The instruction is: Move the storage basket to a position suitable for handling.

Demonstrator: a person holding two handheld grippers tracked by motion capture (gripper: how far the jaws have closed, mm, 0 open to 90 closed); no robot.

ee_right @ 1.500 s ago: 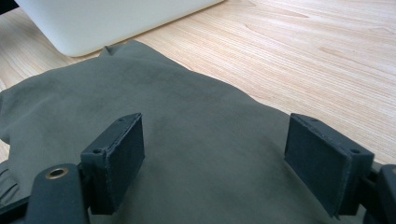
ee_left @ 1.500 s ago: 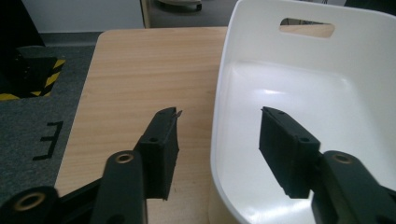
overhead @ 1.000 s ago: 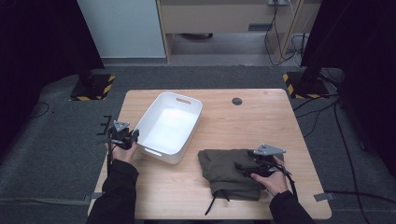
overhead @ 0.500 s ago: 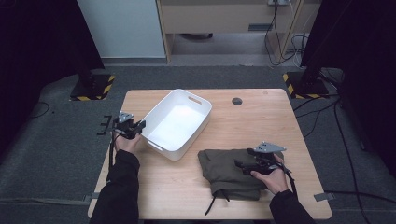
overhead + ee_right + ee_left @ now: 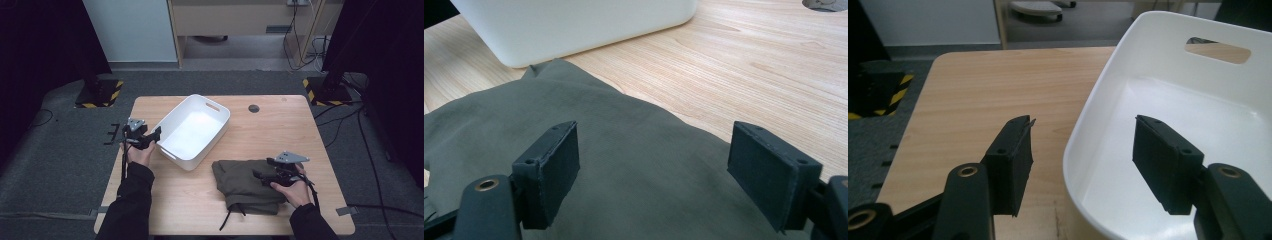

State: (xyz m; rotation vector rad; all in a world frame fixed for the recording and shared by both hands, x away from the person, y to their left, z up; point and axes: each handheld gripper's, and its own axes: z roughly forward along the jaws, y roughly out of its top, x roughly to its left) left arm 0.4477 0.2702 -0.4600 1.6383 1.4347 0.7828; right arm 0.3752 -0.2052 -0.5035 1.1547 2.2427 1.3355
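Cloth (image 5: 247, 184) is the thing to watch here: a dark olive folded garment lying flat on the table (image 5: 260, 135), just off the near right corner of the white bin (image 5: 192, 131), close to it but I can't tell for sure whether the fabric touches the bin wall. A dark strap trails from its near edge toward the person.

The right gripper (image 5: 261, 175) sits right on the cloth's right side, pointing left across it toward the bin. In the right gripper view (image 5: 654, 175) the jaws stand wide apart with the olive fabric spread flat between and below them, pads not pinching anything yet. So the cloth lies directly under and ahead of those fingers, and the bin is straight on past it.

The left gripper (image 5: 156, 135) is over at the bin's left rim. Its jaws have just been opening, and in the left gripper view (image 5: 1083, 165) they straddle the bin's side wall, one pad outside over the wood, one inside over the white floor, neither pressing on it. So that hand has let go of the bin.

My guess at what matters next: the right hand is by far the nearer one to the cloth, the bin's long axis runs diagonally away from it, and the lift would go left and away into the bin.
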